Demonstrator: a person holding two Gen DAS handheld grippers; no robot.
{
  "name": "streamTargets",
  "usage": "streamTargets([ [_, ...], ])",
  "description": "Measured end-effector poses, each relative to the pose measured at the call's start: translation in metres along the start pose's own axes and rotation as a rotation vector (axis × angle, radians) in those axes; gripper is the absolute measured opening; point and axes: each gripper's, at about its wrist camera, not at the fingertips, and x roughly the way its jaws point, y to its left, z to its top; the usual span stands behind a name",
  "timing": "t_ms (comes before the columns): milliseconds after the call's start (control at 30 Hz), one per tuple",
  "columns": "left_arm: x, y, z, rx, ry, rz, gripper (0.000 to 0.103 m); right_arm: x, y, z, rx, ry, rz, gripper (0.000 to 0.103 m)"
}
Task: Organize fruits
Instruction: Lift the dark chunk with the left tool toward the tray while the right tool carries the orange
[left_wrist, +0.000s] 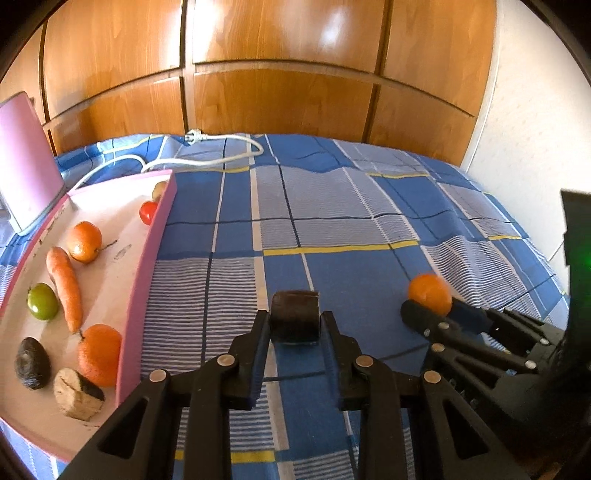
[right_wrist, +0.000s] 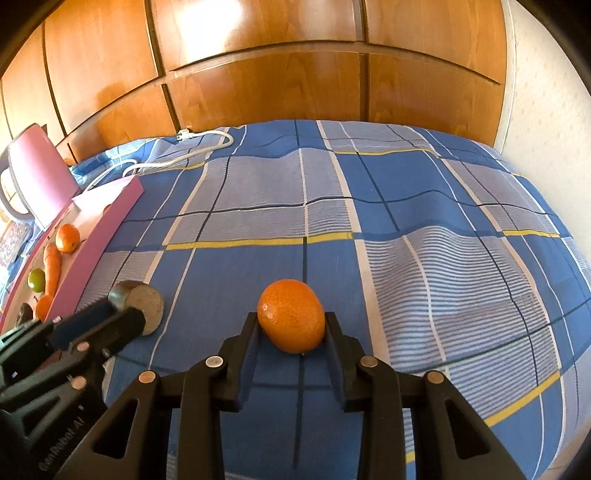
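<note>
My left gripper (left_wrist: 295, 321) is shut on a dark cut piece of fruit (left_wrist: 294, 314), just above the blue checked bedspread; the piece also shows in the right wrist view (right_wrist: 142, 304). My right gripper (right_wrist: 291, 325) is shut on an orange (right_wrist: 291, 319), also seen in the left wrist view (left_wrist: 430, 293). At the left stands a pink tray (left_wrist: 147, 258) holding two oranges (left_wrist: 85, 242), a carrot (left_wrist: 66, 288), a green fruit (left_wrist: 42, 301), an avocado (left_wrist: 32, 363), a cut brown piece (left_wrist: 77, 393) and a tomato (left_wrist: 148, 211).
A white power cable (left_wrist: 207, 155) lies at the far edge of the bed. A pink lid or box (left_wrist: 26, 166) stands upright behind the tray. Wooden wardrobe doors (left_wrist: 280, 74) back the bed; a white wall (left_wrist: 535, 129) is on the right.
</note>
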Motion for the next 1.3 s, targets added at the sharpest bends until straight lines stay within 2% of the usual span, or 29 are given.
streamTargets([
  [633,-0.041,0.01,-0.004,-0.029,-0.069,-0.015,0.027,-0.019,0.009,-0.018,-0.009,0.004,0.014,0.033],
  [967,-0.059,0.031,0.0,-0.083,-0.104,-0.013,0.027,-0.037,0.014,-0.011,0.005,-0.038,0.044,0.033],
  [1300,-0.08,0.068,0.0,-0.173,-0.137,0.008,0.027,-0.046,0.042,-0.006,-0.052,-0.055,0.102,0.033],
])
